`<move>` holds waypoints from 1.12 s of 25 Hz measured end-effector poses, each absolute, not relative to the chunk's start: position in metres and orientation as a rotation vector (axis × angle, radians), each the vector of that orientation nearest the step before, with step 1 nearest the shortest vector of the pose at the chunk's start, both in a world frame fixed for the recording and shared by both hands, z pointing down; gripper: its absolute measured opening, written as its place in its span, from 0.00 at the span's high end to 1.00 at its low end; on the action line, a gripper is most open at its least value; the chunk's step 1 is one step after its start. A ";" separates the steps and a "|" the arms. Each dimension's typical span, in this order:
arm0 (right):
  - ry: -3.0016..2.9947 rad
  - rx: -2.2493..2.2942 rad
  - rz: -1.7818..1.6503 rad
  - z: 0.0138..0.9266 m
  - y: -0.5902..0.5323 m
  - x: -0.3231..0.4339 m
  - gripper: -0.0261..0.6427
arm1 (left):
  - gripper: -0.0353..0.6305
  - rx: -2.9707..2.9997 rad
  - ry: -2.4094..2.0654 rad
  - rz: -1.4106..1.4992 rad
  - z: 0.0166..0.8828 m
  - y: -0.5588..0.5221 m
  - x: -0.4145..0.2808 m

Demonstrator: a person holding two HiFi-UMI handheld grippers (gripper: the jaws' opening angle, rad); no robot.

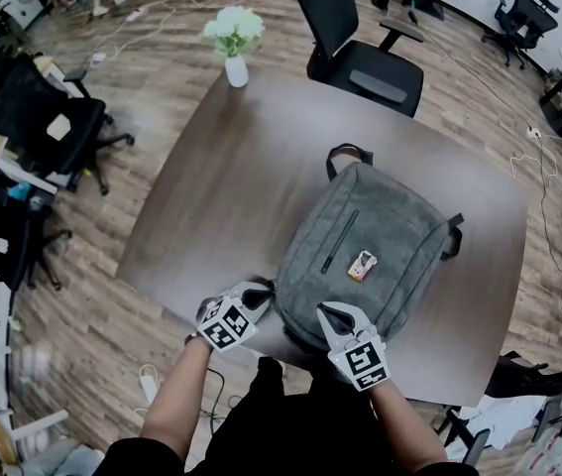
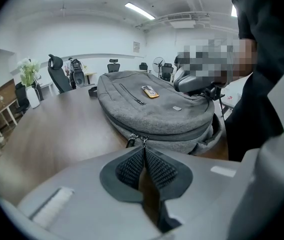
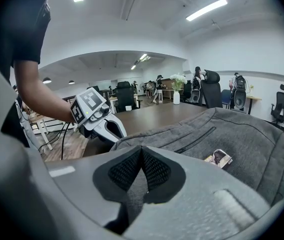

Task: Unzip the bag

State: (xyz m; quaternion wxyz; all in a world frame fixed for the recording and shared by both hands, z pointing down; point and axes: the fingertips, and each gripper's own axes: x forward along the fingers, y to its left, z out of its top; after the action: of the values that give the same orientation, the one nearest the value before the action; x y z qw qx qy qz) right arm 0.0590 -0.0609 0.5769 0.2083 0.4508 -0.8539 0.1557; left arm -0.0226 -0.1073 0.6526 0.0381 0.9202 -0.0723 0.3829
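Bag (image 1: 365, 251): grey, laid flat at the counter's (image 1: 211, 196) near edge. Zipper pull (image 2: 143, 140): pinched in the clenched left tongs (image 2: 143, 151), ready for drawing. Right tongs (image 3: 140, 153): clamped on bag fabric, apparently so the bag is steadied.

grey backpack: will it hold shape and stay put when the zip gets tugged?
Probably floppy: the backpack is soft grey fabric. It lies flat on a smooth table, so it may slide toward a pull; the right gripper, shut on its fabric, should brace it.
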 end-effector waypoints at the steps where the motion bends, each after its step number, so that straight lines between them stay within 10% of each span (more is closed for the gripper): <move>1: -2.376 1.252 0.434 0.577 -0.061 0.059 0.96 | 0.91 2.827 -0.245 1.179 0.653 -0.108 -0.022; 18: -2.309 1.110 0.400 0.590 -0.086 0.051 0.95 | 0.91 2.875 -0.278 1.232 0.657 -0.108 -0.015; 21: -2.267 1.036 0.408 0.603 -0.099 0.048 0.73 | 0.91 2.870 -0.255 1.235 0.655 -0.109 -0.015; 28: -2.213 0.953 0.425 0.626 -0.127 0.042 0.59 | 0.91 2.868 -0.213 1.217 0.655 -0.106 -0.013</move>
State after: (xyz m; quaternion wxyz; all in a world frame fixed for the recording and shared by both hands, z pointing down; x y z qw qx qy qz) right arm 0.0420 -0.1267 0.6262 0.3406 0.3662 -0.8504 0.1635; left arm -0.0135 -0.1060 0.6546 0.0091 0.9184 -0.0681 0.3897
